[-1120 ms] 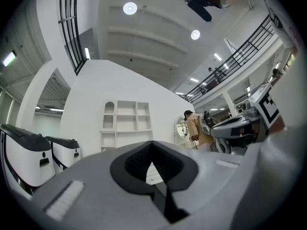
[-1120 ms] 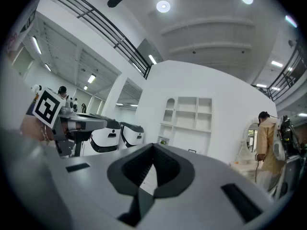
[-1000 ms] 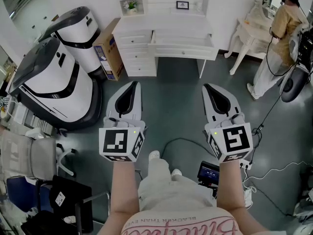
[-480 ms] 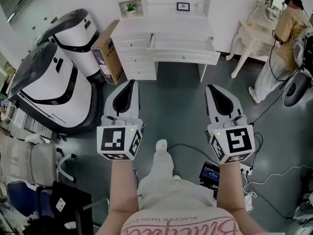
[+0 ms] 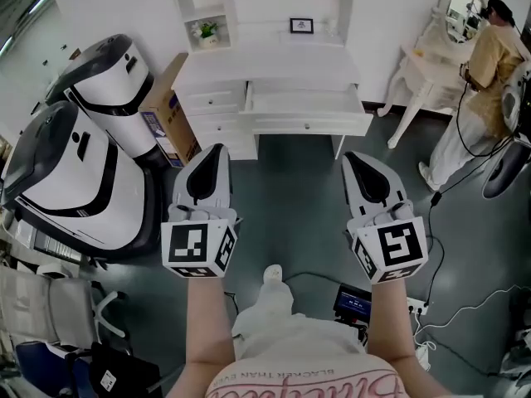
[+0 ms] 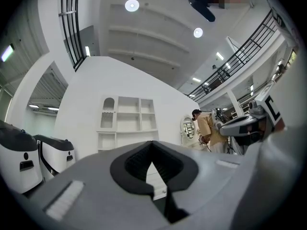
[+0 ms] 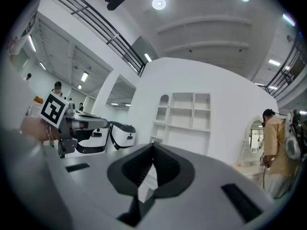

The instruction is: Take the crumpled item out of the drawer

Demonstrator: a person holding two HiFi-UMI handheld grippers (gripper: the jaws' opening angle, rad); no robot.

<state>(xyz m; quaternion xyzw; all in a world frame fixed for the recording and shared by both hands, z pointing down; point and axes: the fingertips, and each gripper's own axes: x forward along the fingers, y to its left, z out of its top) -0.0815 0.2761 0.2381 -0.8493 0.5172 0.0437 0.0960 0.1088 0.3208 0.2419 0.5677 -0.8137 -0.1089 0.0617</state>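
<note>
**Nearer now: left gripper (image 5: 217, 149) and right gripper (image 5: 353, 156) approach the white desk (image 5: 265, 56)**

Since a second ago both have been carried across the grey floor (image 5: 290, 197) toward the desk, which now stands closer ahead of them. They are held about level, side by side and well apart. Each has its jaws clenched together at the tips, with nothing between them.

The drawer (image 5: 307, 106) is pulled out from the desk's front edge, on its right half, ahead of the right gripper. Its inside looks pale, and the crumpled item cannot be made out there.

Two white machines (image 5: 75, 164) and a cardboard box (image 5: 162, 110) stand off the desk's left end. A person (image 5: 489, 65) stands at a dressing table (image 5: 419, 60) off its right end.
</note>
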